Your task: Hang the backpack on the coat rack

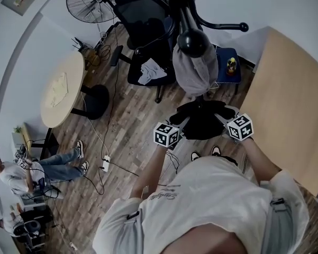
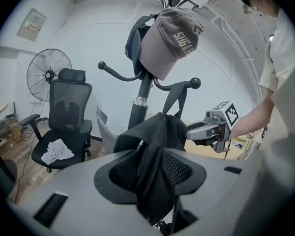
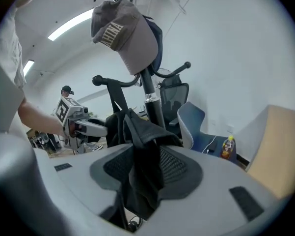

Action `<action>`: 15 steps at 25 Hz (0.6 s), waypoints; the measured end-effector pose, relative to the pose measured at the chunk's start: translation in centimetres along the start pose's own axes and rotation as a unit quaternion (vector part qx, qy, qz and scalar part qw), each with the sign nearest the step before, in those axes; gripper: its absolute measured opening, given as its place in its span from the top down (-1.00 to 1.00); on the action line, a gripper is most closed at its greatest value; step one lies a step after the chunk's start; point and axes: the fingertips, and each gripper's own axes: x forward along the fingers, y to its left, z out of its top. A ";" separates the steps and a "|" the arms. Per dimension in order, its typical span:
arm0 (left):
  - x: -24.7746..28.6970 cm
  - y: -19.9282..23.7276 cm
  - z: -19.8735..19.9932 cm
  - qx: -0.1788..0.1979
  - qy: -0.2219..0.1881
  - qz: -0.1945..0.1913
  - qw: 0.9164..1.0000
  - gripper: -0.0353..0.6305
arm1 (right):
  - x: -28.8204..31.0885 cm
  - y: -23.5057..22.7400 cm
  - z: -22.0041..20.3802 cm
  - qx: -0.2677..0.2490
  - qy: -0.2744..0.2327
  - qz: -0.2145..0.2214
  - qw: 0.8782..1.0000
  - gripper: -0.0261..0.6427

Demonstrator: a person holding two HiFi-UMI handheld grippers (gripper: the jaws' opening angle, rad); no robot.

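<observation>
The black backpack (image 1: 201, 119) hangs beside the coat rack's pole (image 2: 140, 104), and its strap (image 2: 179, 100) runs up over a ball-tipped arm (image 2: 195, 83). A grey cap (image 2: 169, 38) sits on top of the rack. My left gripper (image 1: 181, 125) is at the bag's left side and my right gripper (image 1: 222, 118) at its right, facing each other. In the left gripper view the jaws (image 2: 149, 168) stand wide with black fabric draped loosely between them. The right gripper's jaws (image 3: 145, 168) stand the same way, with the backpack (image 3: 137, 132) folded between them.
A black office chair (image 1: 143, 30) and a standing fan (image 1: 90, 1) are behind the rack. There is a round table (image 1: 63, 89) at the left and a wooden table (image 1: 291, 105) at the right. A blue chair holds a bottle (image 1: 231, 65). People sit at the far left (image 1: 21, 173). Cables and a power strip (image 1: 106, 164) lie on the floor.
</observation>
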 end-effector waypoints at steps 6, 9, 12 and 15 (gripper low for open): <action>-3.8 0.3 2.1 0.002 -0.032 0.069 0.997 0.48 | -3.9 0.7 2.9 -0.016 -0.052 -0.039 0.998 0.70; -6.5 0.7 3.6 0.011 -0.039 0.116 0.992 0.76 | -5.3 1.7 4.8 -0.019 -0.073 -0.041 0.996 0.94; -8.1 -0.4 5.0 0.007 -0.044 0.118 0.992 0.83 | -7.2 3.0 6.9 -0.025 -0.089 -0.027 0.995 0.94; -9.3 -2.5 6.5 0.017 -0.060 0.106 0.992 0.84 | -8.8 4.9 9.1 -0.068 -0.101 -0.007 0.993 0.94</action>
